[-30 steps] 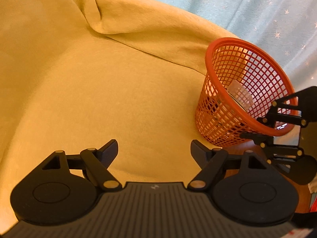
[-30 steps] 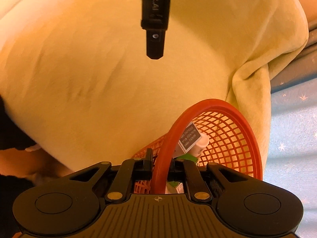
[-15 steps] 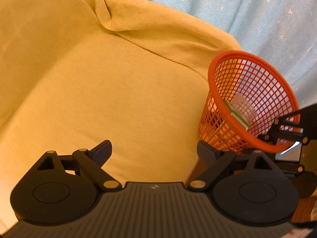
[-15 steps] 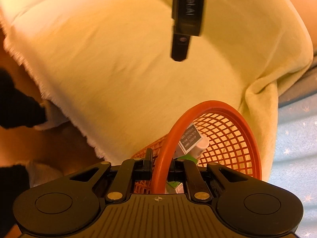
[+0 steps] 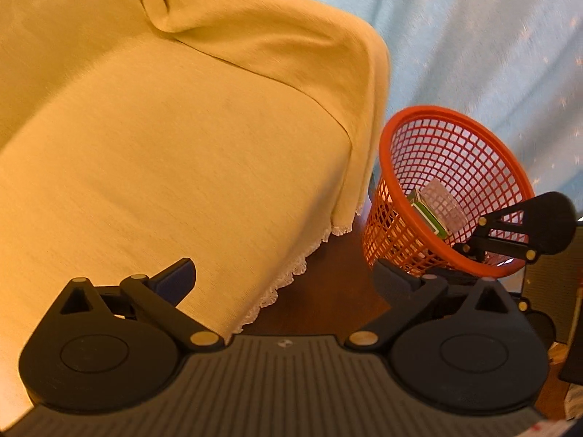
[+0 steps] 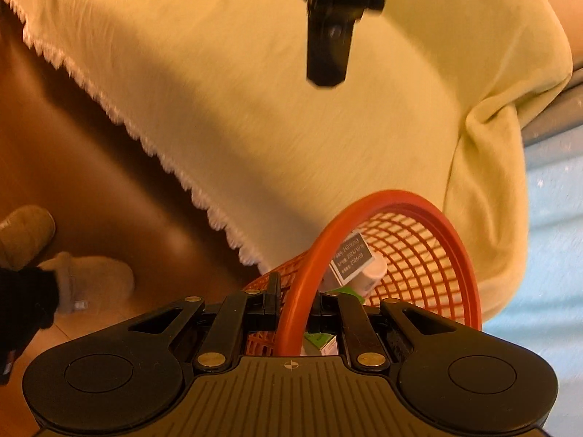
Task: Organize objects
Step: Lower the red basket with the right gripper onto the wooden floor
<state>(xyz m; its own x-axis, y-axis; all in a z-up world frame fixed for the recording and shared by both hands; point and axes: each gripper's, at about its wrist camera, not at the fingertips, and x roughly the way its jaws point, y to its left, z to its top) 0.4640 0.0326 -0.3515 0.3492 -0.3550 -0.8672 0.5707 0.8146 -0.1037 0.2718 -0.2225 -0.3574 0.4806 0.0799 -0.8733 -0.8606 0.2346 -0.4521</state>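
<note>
**Basket held by its rim**

One orange mesh basket [image 5: 448, 196] is gripped at its rim by the right gripper [image 6: 297, 300], off the yellow cloth [image 5: 182, 145]. It is judged light and flexible; the rim suits holding. At least two small packages [image 6: 351, 258] lie inside. The left gripper [image 5: 284, 276] is spread, empty.

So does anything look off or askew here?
Yes: the red basket is tilted, off the floor, held by its rim in the right gripper. The boxes inside lean against its wall. Nothing has spilled.
</note>
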